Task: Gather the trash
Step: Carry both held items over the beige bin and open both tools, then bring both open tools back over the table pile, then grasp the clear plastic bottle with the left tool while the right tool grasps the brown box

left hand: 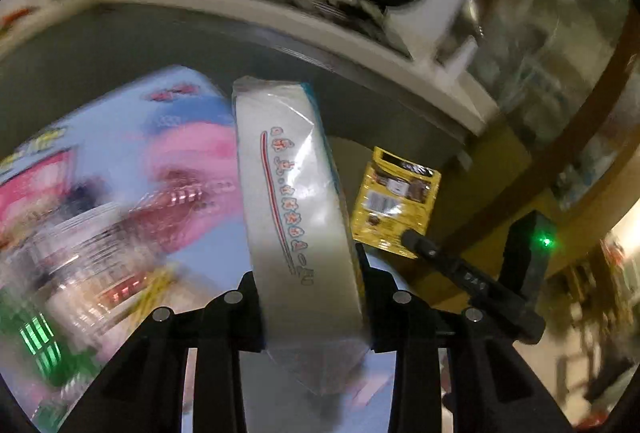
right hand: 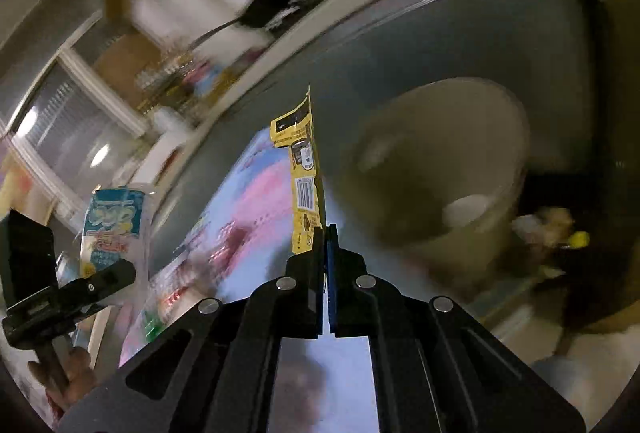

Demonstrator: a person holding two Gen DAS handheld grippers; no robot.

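Note:
My left gripper (left hand: 310, 279) is shut on a white tissue pack (left hand: 294, 209) in clear plastic, held upright between the fingers. The pack also shows at the left of the right wrist view (right hand: 114, 233), with its blue label facing me. My right gripper (right hand: 325, 229) is shut on a yellow snack wrapper (right hand: 304, 177), seen edge-on and standing up from the fingertips. The same wrapper (left hand: 394, 201) and the right gripper's finger (left hand: 416, 239) show to the right in the left wrist view. A beige trash bin (right hand: 436, 169) stands open to the right of the wrapper.
A colourful blue and pink play mat (left hand: 120, 193) covers the floor below both grippers. A grey surface with a white edge (left hand: 280, 33) runs behind. A black dark area with small objects (right hand: 560, 229) lies right of the bin. The scene is motion-blurred.

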